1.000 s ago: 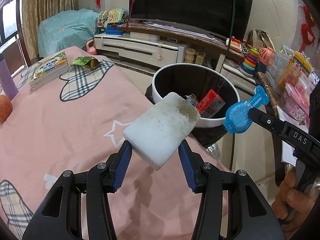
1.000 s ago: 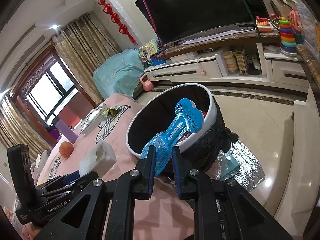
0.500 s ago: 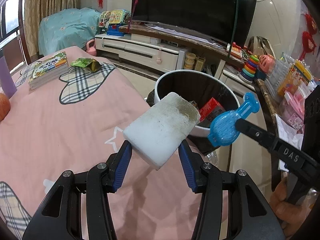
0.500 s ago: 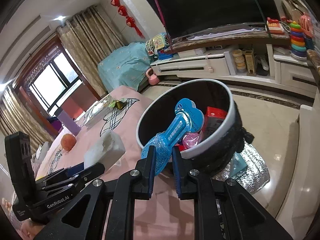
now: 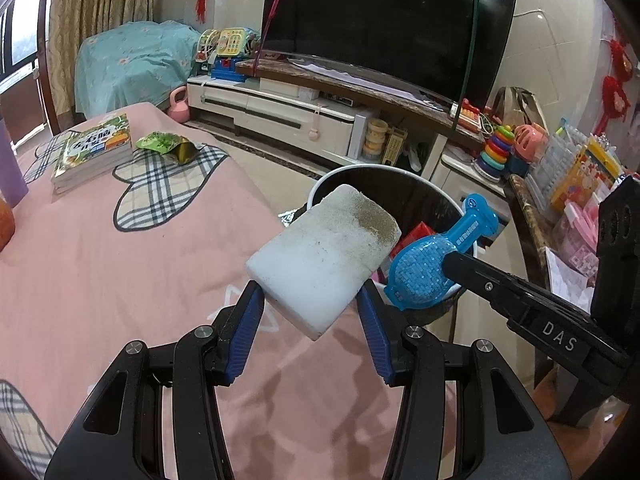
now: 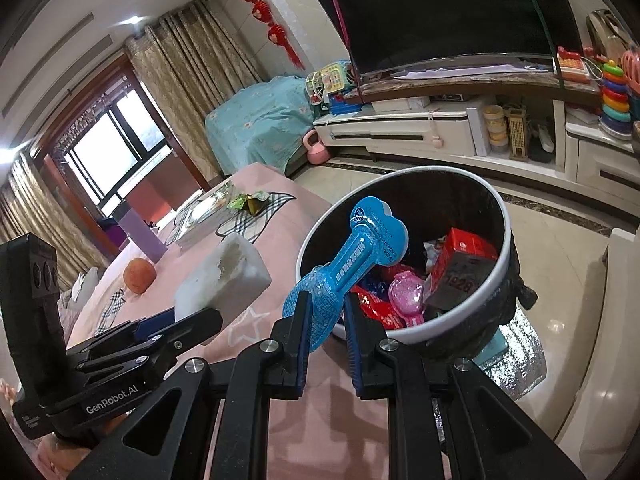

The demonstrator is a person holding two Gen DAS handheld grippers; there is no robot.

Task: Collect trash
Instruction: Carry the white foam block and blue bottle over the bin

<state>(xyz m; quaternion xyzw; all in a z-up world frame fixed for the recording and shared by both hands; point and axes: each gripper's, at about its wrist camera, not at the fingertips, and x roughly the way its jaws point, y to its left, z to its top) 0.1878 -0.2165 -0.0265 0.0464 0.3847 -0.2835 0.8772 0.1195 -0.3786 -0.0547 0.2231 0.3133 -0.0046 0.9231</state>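
My left gripper [image 5: 310, 304] is shut on a dirty white sponge block [image 5: 324, 260] and holds it above the pink table's edge, just short of the trash bin [image 5: 360, 172]. My right gripper [image 6: 324, 312] is shut on a blue plastic package [image 6: 352, 248], held over the near rim of the bin [image 6: 502, 280]. The bin has a white rim and black liner and holds a red box [image 6: 460, 264], a pink item and wrappers. The sponge [image 6: 224, 276] and left gripper [image 6: 176, 332] show at the left of the right wrist view. The blue package [image 5: 436, 256] shows in the left wrist view.
A green snack wrapper [image 5: 168, 144] and a stack of books [image 5: 94, 152] lie at the far side of the pink tablecloth [image 5: 100, 260]. An orange fruit [image 6: 138, 274] and a purple cup [image 6: 144, 236] stand there too. A TV stand [image 5: 304, 108] and toy shelves [image 5: 576, 168] lie beyond.
Both grippers have moved closer to the bin with their loads. The blue package has moved left toward the sponge and now sits over the bin's near rim.
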